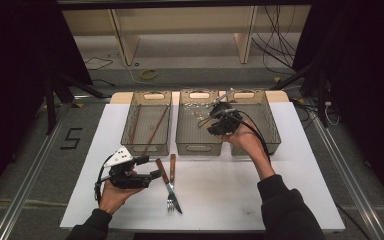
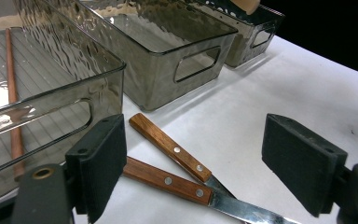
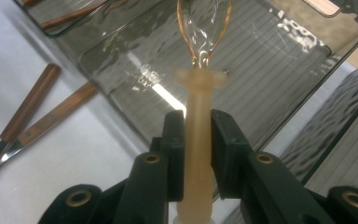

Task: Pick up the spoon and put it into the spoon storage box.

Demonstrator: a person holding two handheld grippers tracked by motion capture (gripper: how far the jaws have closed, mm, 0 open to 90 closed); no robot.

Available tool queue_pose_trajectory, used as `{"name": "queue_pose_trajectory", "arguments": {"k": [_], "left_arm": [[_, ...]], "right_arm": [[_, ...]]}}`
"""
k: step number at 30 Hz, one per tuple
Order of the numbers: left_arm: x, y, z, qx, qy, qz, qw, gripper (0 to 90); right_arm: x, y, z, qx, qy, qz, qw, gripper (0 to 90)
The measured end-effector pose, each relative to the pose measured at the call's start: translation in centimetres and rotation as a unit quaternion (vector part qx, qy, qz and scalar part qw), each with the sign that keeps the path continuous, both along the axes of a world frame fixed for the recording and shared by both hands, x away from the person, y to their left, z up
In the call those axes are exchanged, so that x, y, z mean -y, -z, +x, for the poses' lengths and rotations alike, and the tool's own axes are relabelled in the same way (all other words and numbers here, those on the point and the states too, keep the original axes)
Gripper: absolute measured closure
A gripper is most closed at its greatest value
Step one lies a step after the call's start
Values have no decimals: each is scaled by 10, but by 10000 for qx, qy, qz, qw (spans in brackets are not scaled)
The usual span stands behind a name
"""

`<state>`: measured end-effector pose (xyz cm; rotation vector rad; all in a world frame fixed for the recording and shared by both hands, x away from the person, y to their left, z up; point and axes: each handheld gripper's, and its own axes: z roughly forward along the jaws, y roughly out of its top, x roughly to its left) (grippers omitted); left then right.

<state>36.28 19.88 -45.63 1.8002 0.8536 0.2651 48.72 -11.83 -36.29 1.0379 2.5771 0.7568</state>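
- Right gripper (image 3: 198, 154) fingers clamp the whisk (image 3: 199, 140) by its pale handle, wire loops over the middle bin (image 1: 198, 122); judged risk: loops snag the bin wall at 12 o'clock, or the handle twists.
- Left gripper (image 2: 214, 170) fingers spread, nothing between them.
- Fork (image 1: 170, 185) and knife (image 1: 166, 182) lie crossed at 6 o'clock; chopsticks (image 1: 152, 129) sit in the left bin (image 1: 147, 124).

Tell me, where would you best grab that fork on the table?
By its wooden handle, probably. The fork lies flat, its handle end toward the bins and free, while its metal part crosses the knife. Come from above, jaws astride the handle.
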Motion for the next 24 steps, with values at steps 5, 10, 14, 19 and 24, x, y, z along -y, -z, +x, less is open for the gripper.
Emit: {"name": "queue_pose_trajectory", "arguments": {"k": [5,10,14,19,24], "left_arm": [[0,1,0,-14,2,7,10000,215],[-1,0,0,9,-14,-11,10000,215],[-2,0,0,10,-20,-17,10000,215],[-2,0,0,11,-20,-18,10000,215],[-2,0,0,10,-11,-8,10000,215]], "right_arm": [[-3,4,11,-42,104,-39,9999,769],[-5,9,21,-81,173,-121,9997,769],[-6,11,25,-78,245,-127,9996,769],[-8,15,30,-102,310,-137,9994,769],[-11,19,34,-97,339,-136,9993,768]]}}
